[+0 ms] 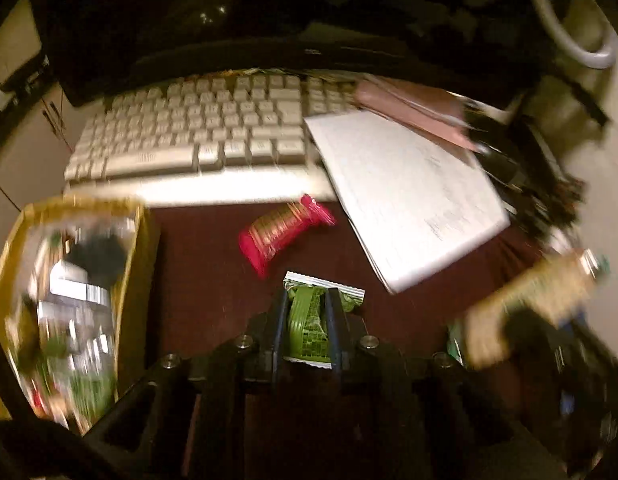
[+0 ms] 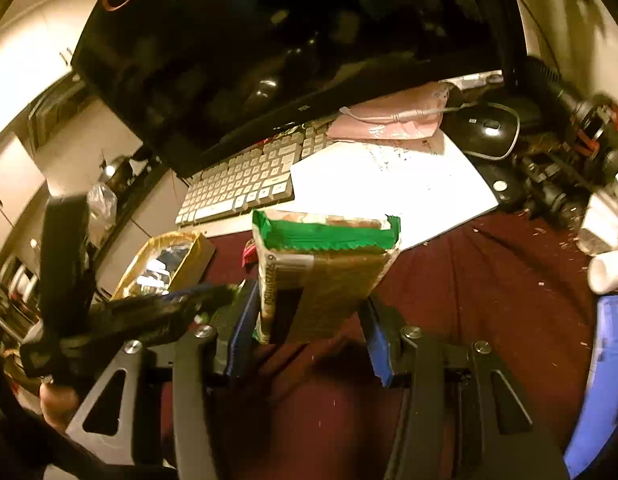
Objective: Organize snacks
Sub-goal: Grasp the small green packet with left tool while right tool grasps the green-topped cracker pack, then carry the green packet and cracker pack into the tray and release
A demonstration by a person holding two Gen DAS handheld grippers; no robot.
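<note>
Both tongs were loaded: the left gripper (image 1: 307, 304) was clamped across the middle of a green snack packet (image 1: 309, 320), and the right gripper (image 2: 309, 312) pinched a tan bar with a green crimped end (image 2: 325, 272), held upright above the maroon cloth (image 2: 489, 300). A red wrapped snack (image 1: 285, 232) lay loose on the cloth below the keyboard (image 1: 197, 132), near the yellow box (image 1: 137, 240) holding other wrappers. Such foil packets were likely light, crinkly and a little slick, so a grip across the flat middle suited them better than the thin sealed ends. Motion blur smeared the box's contents, and the tan bar's print was unreadable.
</note>
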